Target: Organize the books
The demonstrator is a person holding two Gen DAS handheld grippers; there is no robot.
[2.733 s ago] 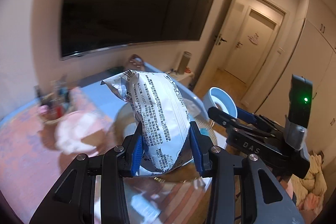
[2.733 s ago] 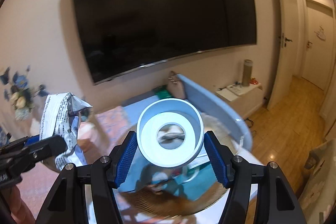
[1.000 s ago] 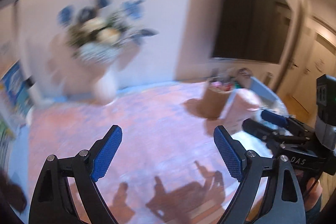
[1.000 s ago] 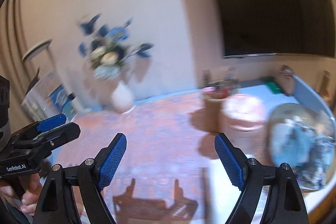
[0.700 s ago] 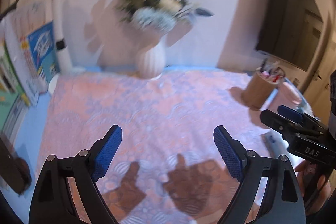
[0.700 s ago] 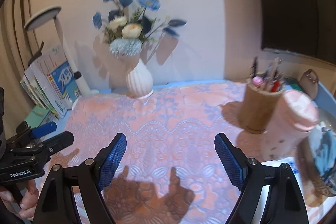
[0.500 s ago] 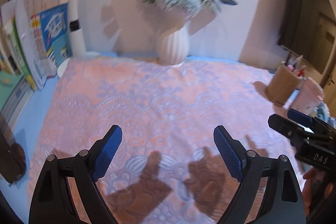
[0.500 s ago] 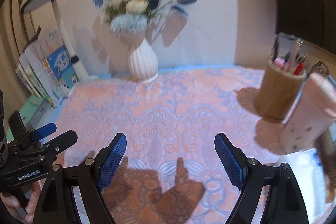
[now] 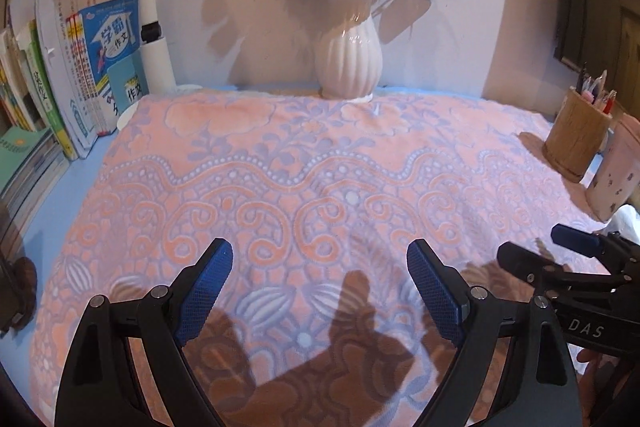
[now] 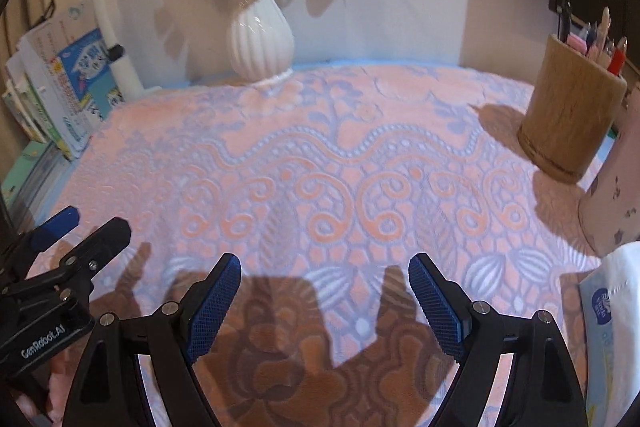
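Several books [image 9: 76, 67] stand upright against the wall at the far left of the desk, the front one with a blue and white cover; the same books [image 10: 60, 83] show in the right wrist view. More books [image 9: 24, 163] lie flat in front of them. My left gripper [image 9: 320, 267] hangs open over the pink and blue patterned cloth [image 9: 320, 167], nothing between its blue pads. My right gripper [image 10: 324, 275] is open too, empty, just to the right of the left one. Each gripper shows at the edge of the other's view.
A white ribbed vase [image 9: 346, 63] of flowers stands at the back centre. A white desk lamp stem [image 9: 154, 27] rises beside the books. At the right stand a wooden pen holder [image 10: 568, 111], a pink cup [image 9: 612, 171] and a white packet [image 10: 612, 327].
Both grippers let go of a snack bag and a white ring, swung left from the TV side, then sank toward the cloth. The books have come into view at the left.
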